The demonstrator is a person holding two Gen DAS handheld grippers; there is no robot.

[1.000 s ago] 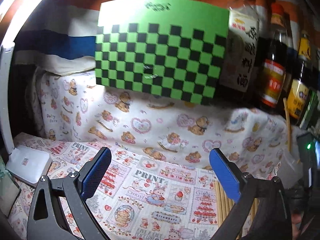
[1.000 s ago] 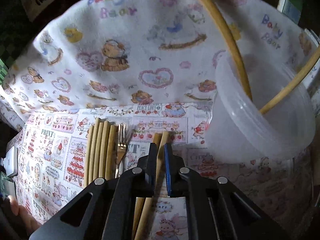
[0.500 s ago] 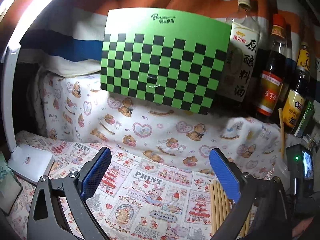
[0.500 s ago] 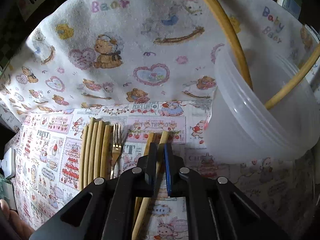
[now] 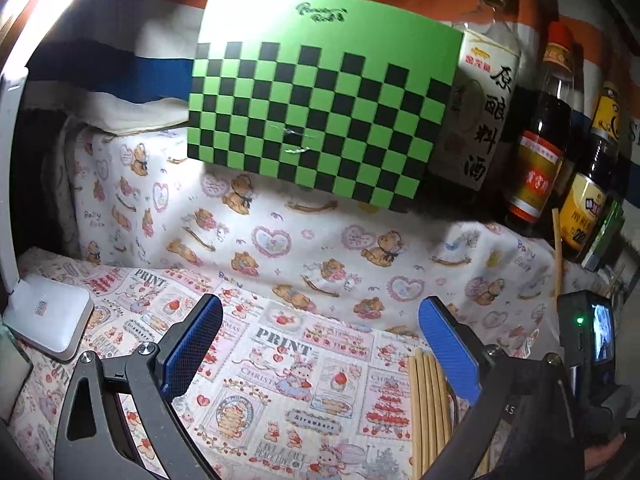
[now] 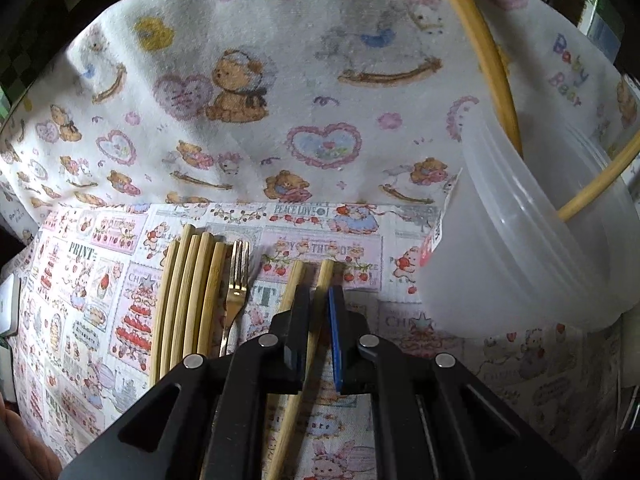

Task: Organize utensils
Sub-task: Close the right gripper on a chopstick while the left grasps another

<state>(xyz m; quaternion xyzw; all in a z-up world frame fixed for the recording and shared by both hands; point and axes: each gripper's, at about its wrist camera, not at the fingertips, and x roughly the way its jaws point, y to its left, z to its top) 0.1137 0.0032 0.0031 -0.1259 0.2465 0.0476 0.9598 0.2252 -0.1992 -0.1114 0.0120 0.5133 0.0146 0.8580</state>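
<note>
The right gripper [image 6: 319,300] is clenched on a single bamboo chopstick [image 6: 322,280], its two jaws nearly together with the stick pinched between them and the tip poking out ahead over the printed cloth [image 6: 360,236] that covers the worktop. A second chopstick [image 6: 295,282] lies just beside the held one, on its left, partly under the gripper's left finger. Further left rests a gold fork [image 6: 236,280], tines pointing away, and beyond it a tight bundle of chopsticks [image 6: 188,292] lying parallel on the cloth. To the right of the gripper stands a translucent plastic container [image 6: 520,248]; inside it two chopsticks [image 6: 476,40] lean against the rim, one slanting up and left, the other angling out to the right. The left gripper [image 5: 320,344] is released, its blue pads far apart with nothing between them, hanging above the printed cloth; only the ends of the bundle show near its right finger. This view alone takes in the back of the scene: a green and black checkerboard [image 5: 320,112] propped upright above the bear-patterned cloth [image 5: 280,224], three sauce bottles [image 5: 540,132] lined up to its right, a white lamp base [image 5: 46,316] at the left edge, and a small lit screen [image 5: 600,332] on the right. The fork and the container's inside show only from the right wrist
</note>
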